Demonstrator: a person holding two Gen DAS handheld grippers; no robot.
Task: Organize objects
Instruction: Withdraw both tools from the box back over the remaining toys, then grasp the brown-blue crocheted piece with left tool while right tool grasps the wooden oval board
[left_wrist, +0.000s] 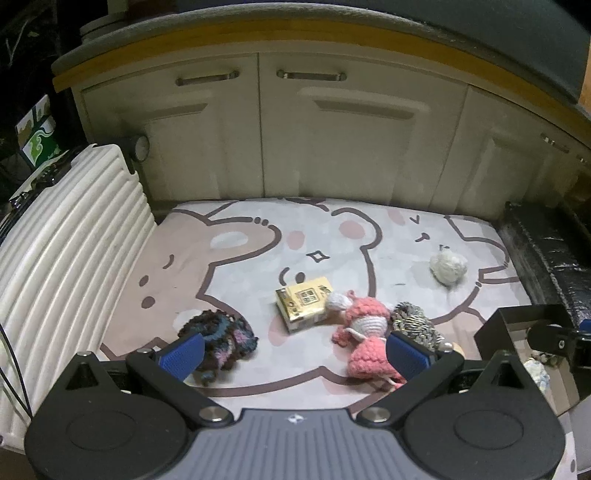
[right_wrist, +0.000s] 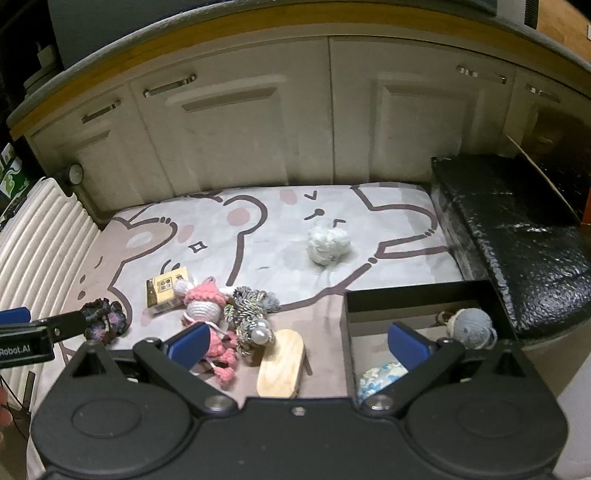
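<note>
On the cartoon mat lie a dark multicoloured crochet piece (left_wrist: 221, 339), a yellow box (left_wrist: 304, 308), a pink crochet doll (left_wrist: 365, 332), a striped knit toy with pearls (right_wrist: 247, 314), a white fluffy ball (right_wrist: 328, 243) and an oval wooden piece (right_wrist: 282, 363). The black box (right_wrist: 417, 295) at the front right holds a grey yarn ball (right_wrist: 472, 326) and a blue-white piece (right_wrist: 380, 373). My left gripper (left_wrist: 295, 354) is open above the mat, between the dark crochet piece and the doll. Open and empty, my right gripper (right_wrist: 297, 345) hovers over the wooden piece and the box's left wall.
A white ribbed suitcase (left_wrist: 74, 258) lies along the mat's left side. Cream cabinet doors (left_wrist: 351, 140) close off the back. A black padded bench (right_wrist: 517, 229) runs along the right, behind the box.
</note>
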